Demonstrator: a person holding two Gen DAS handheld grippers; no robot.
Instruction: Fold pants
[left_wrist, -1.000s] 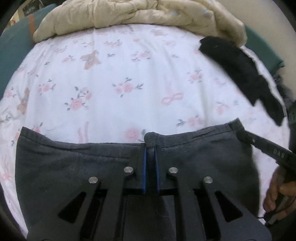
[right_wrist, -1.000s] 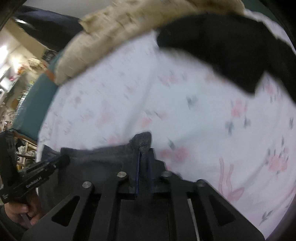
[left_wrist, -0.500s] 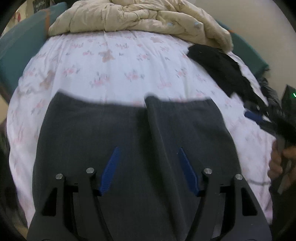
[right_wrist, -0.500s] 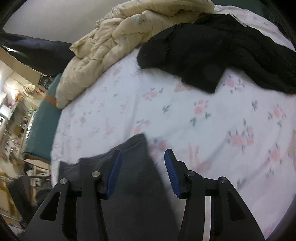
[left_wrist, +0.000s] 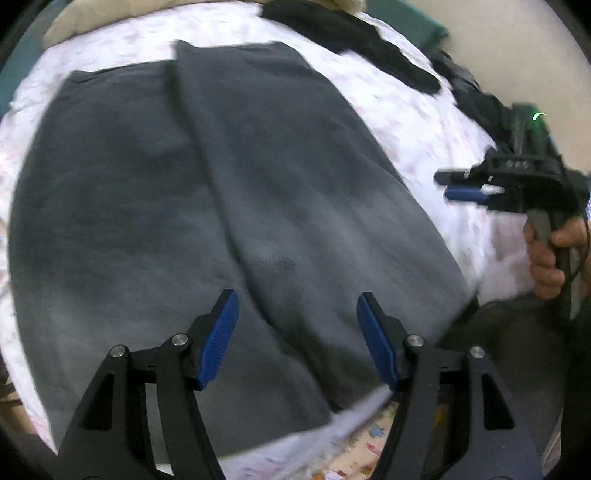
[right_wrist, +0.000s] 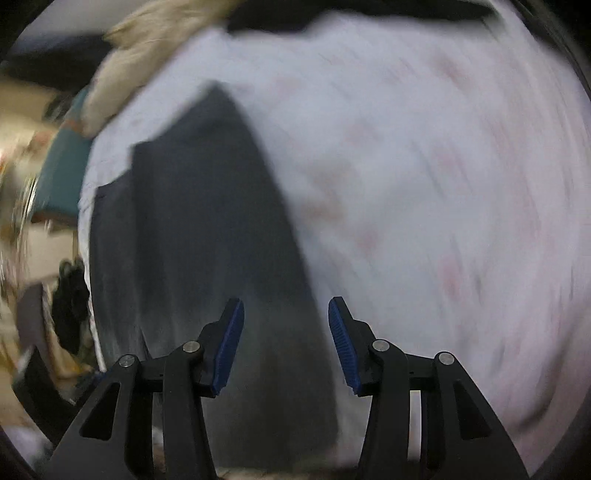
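Covering most of both views, a bed with a white sheet printed with small pink flowers carries everything else. The dark grey soft-knit pants lie spread flat on that sheet, the two legs side by side with a raised seam line between them, their far ends toward the top of the left wrist view. A rumpled cream quilt is heaped at the far edge of the bed, and a black garment lies on the sheet beyond the pants, apart from them. The left gripper hangs above the near part of the pants with its blue-padded jaws standing well apart and nothing between them. The right gripper is above the right edge of the pants, jaws likewise parted and empty; the right wrist view is blurred. In the left wrist view a hand holds that gripper's handle off the bed's right side.
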